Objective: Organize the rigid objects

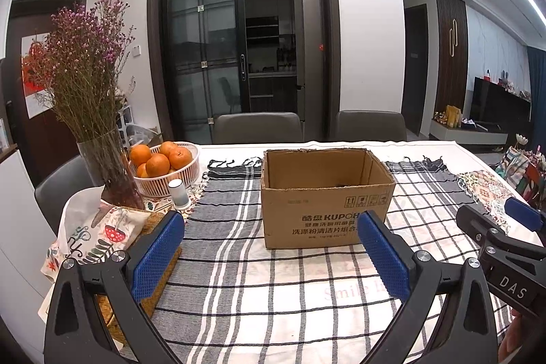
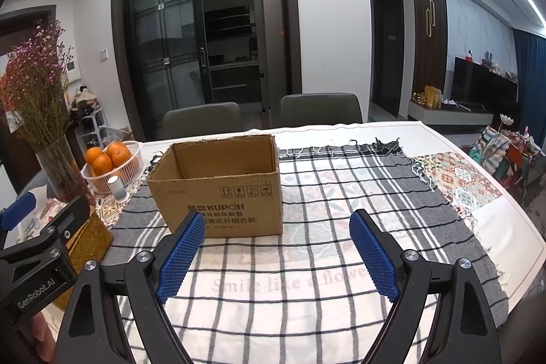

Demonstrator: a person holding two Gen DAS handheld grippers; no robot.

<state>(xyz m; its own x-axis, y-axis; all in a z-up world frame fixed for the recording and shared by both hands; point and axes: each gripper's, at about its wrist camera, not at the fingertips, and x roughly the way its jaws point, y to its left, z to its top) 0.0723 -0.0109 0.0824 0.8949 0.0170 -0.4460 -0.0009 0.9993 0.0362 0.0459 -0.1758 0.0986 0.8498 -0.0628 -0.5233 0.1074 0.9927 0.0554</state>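
Glass vase (image 1: 102, 166) with dried flowers stands at the table's (image 2: 505, 210) left edge. Just right of it, a white basket (image 1: 177, 179) holds oranges (image 1: 157, 164), with a small white cylinder (image 1: 179, 192) in front. At centre, an open cardboard box (image 1: 324, 210) rests on the checked cloth (image 1: 239, 261); its contents cannot be determined. Left gripper (image 1: 273, 255) and right gripper (image 2: 286, 255) both hover with fingers spread wide, holding nothing.

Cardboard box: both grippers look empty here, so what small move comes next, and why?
Probably swing the open left gripper left toward the small white cylinder by the orange basket; the cardboard box stands open, and the right gripper holds nothing.
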